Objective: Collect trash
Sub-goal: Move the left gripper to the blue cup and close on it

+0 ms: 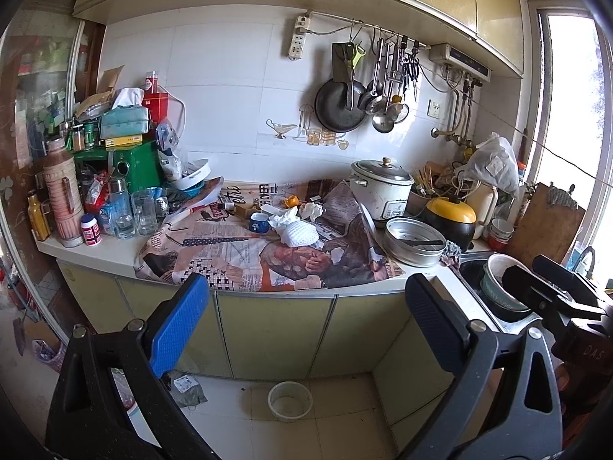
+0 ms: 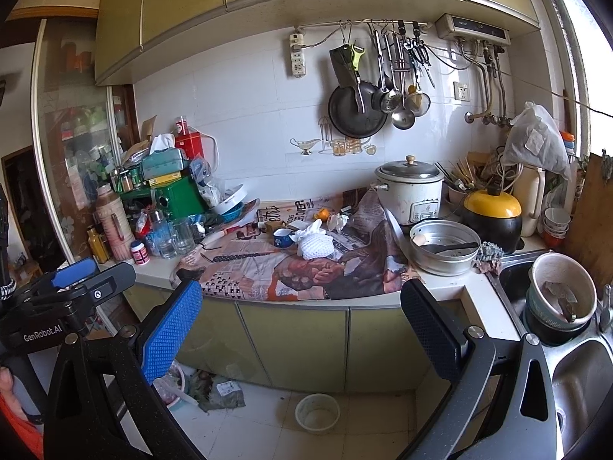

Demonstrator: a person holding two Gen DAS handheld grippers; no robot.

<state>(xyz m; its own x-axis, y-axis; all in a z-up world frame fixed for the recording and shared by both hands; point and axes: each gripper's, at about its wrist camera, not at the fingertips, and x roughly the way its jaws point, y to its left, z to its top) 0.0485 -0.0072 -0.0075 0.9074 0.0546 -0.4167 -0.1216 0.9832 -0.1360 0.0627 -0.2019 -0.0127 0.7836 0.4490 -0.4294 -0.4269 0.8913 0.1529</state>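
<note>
Your left gripper (image 1: pixel 306 322) hangs in front of the counter (image 1: pixel 115 247), jaws released wide, nothing between them. Your right gripper (image 2: pixel 302 326) sits at much the same height, jaws likewise spread and empty. Both are well short of the counter edge, over the floor.

Trash lies mid-counter on the spread newspaper (image 1: pixel 245 249): a white foam fruit net (image 1: pixel 299 234) with a crumpled white tissue (image 1: pixel 283 216) touching its upper left, a second crumpled paper wad (image 1: pixel 312 210) just behind, and an orange peel (image 1: pixel 290 201) further back. A small blue cup (image 1: pixel 257 223) stands just left of the tissue.

Right of the paper you have a white rice cooker (image 1: pixel 379 188), a metal steamer pan (image 1: pixel 415 241) in front of it, and a black pot with a yellow lid (image 1: pixel 452 214) beside that. The sink (image 2: pixel 574 375) at far right holds stacked bowls (image 2: pixel 559 299).

Left end of the counter is packed: pink thermos (image 1: pixel 61 199), glass mugs (image 1: pixel 143 212), green box (image 1: pixel 134 170), tissue pack (image 1: pixel 124 120) on top.

On the floor below: a white bowl (image 1: pixel 290 400) and a crumpled wrapper (image 1: pixel 187 387) near the cabinet base.

From the right wrist view, your left gripper shows at the left edge, its handle in a hand (image 2: pixel 5 379).
</note>
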